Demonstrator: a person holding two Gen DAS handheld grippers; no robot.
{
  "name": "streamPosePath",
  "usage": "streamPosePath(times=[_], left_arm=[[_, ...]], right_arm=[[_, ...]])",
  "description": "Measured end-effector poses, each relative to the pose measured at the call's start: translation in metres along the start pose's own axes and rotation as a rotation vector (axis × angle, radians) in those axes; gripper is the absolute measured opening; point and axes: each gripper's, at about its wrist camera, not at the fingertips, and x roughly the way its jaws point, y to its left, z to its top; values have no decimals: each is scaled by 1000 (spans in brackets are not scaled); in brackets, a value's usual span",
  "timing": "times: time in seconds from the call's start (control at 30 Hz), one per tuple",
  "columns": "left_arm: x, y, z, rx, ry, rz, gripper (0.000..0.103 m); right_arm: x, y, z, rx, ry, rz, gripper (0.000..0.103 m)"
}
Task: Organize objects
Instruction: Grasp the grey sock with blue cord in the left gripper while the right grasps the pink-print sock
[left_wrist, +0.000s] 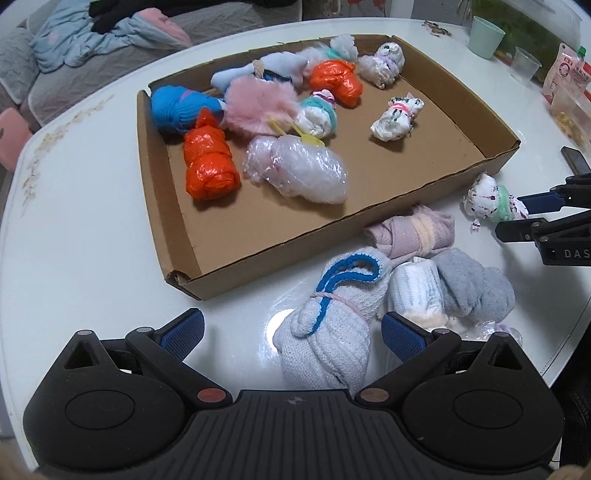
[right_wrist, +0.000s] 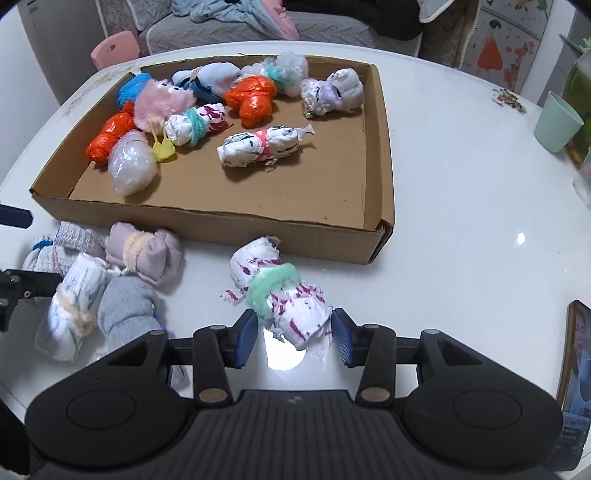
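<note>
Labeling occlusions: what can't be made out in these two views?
- Left wrist view: right tool cut off by the right edge; grip on the mint-banded bundle unclear.
- Right wrist view: phone cut by the edge, screen blurred.
- Left wrist view: clear wrapped bundle mostly behind the left tool's finger.

- Box: plain brown cardboard.
- Table: glossy white.
- Bundle near the box's front wall: white, flecked magenta, banded in mint green.
- Two bags in the box: bright orange.
- Plush: fluffy pink.
- Roll at the box's left wall: vivid blue.
- Sock at the table's front edge: pale blue-grey, trimmed in bright blue.
- Cup: mint green.
- Finger pads are seen as blue.
</note>
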Motion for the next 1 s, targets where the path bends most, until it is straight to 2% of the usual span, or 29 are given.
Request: streamPosePath(times=[0.07,0.17,0.23,0.43,0.47,0.5,0.6,1.0], left_arm=[[3,0,-1,9,6,-1,102],[10,-1,-3,46,7,8,102],[13,-1,-4,61,5,14,102],[19,2,-6,55,12,3,103],[20,3,-6,49,11,1,103],[20,3,-6,43,9,0,103],[21,6,-6,11,4,-19,103],[22,8,-9,-16,-35,-11,103]], right_arm=[[1,1,4,-23,2,3,42],[2,4,9,-72,7,26,58],[0,10,11,-120,0,18,60],[6,17,16,-192,14,26,47],[5,17,16,-190,11,37,40],[5,16,16,-182,10,47,37],[6,15,17,-174,6,56,35],[6,16,18,-184,0,60,35]])
